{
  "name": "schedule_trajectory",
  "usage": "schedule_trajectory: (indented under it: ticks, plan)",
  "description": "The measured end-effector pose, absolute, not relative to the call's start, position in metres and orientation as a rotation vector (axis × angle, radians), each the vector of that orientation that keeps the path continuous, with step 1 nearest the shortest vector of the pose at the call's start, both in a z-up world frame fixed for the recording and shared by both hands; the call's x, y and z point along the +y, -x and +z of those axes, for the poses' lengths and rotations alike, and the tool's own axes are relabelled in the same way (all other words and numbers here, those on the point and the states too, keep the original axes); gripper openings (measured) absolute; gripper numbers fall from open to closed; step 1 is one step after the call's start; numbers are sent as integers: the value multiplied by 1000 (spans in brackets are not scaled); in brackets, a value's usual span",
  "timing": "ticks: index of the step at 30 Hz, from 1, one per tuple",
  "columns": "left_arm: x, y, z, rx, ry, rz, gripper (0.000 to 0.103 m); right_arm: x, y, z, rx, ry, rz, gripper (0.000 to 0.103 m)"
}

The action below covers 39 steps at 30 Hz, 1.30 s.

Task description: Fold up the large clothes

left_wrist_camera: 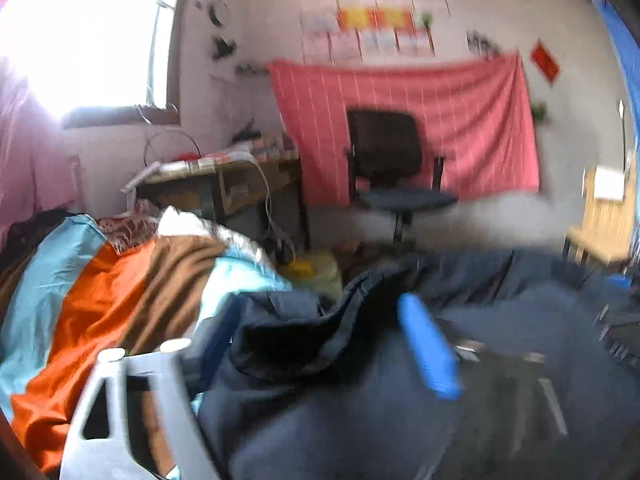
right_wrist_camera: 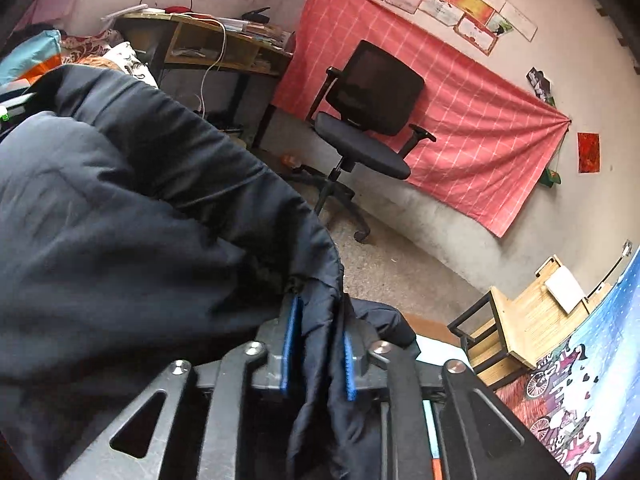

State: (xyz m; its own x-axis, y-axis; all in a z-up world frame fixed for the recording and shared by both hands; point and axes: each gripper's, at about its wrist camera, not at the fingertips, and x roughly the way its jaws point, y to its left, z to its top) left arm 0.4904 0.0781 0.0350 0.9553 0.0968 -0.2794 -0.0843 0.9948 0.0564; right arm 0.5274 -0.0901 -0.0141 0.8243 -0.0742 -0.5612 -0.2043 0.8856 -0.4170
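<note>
Navy padded fabric fills most of both views, it's a big dark jacket (right_wrist_camera: 120, 216) or coat, puffy and quilted. In the right wrist view, the right gripper (right_wrist_camera: 318, 344) has its two blue-padded fingers (right_wrist_camera: 289, 344) pinched narrow on a fold of that jacket, cloth bunched right between the pads and hanging down over the black frame. The bulk of the garment billows up to the left of the gripper, lifted off whatever's under it.

Left wrist view is really smeared with motion blur. The left gripper (left_wrist_camera: 320, 344) sits low in the jacket (left_wrist_camera: 360, 420), one blue finger (left_wrist_camera: 430, 348) sticking out over the fabric and the other mostly buried under a dark fold, so I honestly can't tell if it's clamped on anything or not.

Just left of the jacket lies a striped blanket (left_wrist_camera: 100, 292) in orange, brown and light blue.

Farther back, a wooden desk (right_wrist_camera: 208, 46) cluttered with stuff stands at the left, with a white cable hanging off it. A black office chair (right_wrist_camera: 368, 120) sits mid-room on the bare floor. Behind it a pink checked cloth (right_wrist_camera: 460, 128) hangs on the wall, with a row of certificates (right_wrist_camera: 440, 0) above. At the near right there's a small wooden chair (right_wrist_camera: 524, 320).
</note>
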Motion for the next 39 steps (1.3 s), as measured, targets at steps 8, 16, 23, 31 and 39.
schedule_trajectory:
  ticks: [8,16,23,31,39]
  plan:
    - [76,-428,30,295,-55,-42,92,-126,-492,10,473,287,14,94]
    - [24,-442,-14,413,-171,-147,92,-124,-425,-12,421,250,139,103]
    - [7,-496,-3,406,-147,-35,101,-108,-472,-18,487,189,228,103]
    - [6,-574,-2,467,-250,157,102,-84,-546,-15,525,234,221,103]
    - [78,-637,-25,657,-42,218,102,-68,-624,-20,611,268,209,103]
